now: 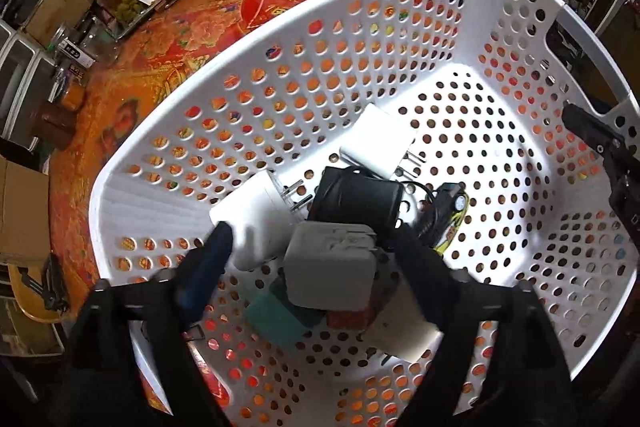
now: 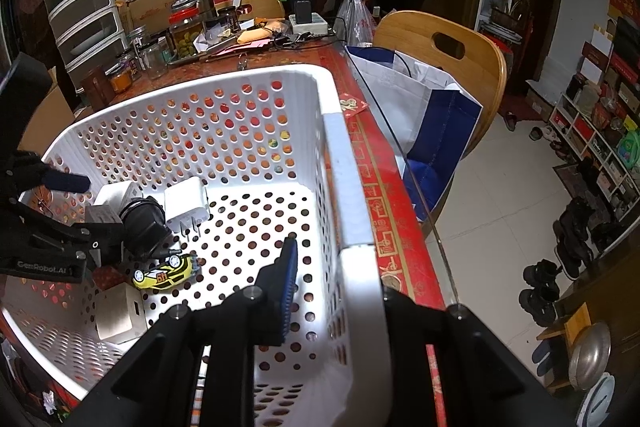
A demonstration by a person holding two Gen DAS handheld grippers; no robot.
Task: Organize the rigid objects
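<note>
Chargers and small hard goods lie heaped at one end of a white perforated basket [image 1: 400, 27] standing on a red and gold patterned tablecloth [image 1: 168, 39]. Directly under the left gripper [image 1: 316, 239], whose two fingers stand wide apart and point steeply down into the basket, a grey plug adapter [image 1: 330, 269] lies loose between the fingers with neither pad pressing on it; it sits on top of a dark green block [image 1: 276, 319] and a reddish block [image 1: 352, 315]. Just beyond it lie a white charger [image 1: 252, 215] with its prongs showing, a black power brick [image 1: 358, 197] with a coiled cord, and a second white charger [image 1: 378, 141]. A yellow toy car [image 2: 164, 273] rests on the basket floor just beside the black brick, and a pale beige box [image 2: 118, 311] lies near it, closer to the near wall. The right gripper [image 2: 320, 267] is closed on the basket's grey-white rim [image 2: 348, 187], one blue-padded finger [image 2: 286, 291] inside the wall and the other hidden outside it. Glass jars [image 2: 186, 31], papers and a power strip [image 2: 308, 21] crowd the far side of the table, with stacked plastic drawers [image 2: 84, 3] at its end. A wooden chair [image 2: 444, 47] holding a white and blue bag [image 2: 432, 107] stands beside the table.
</note>
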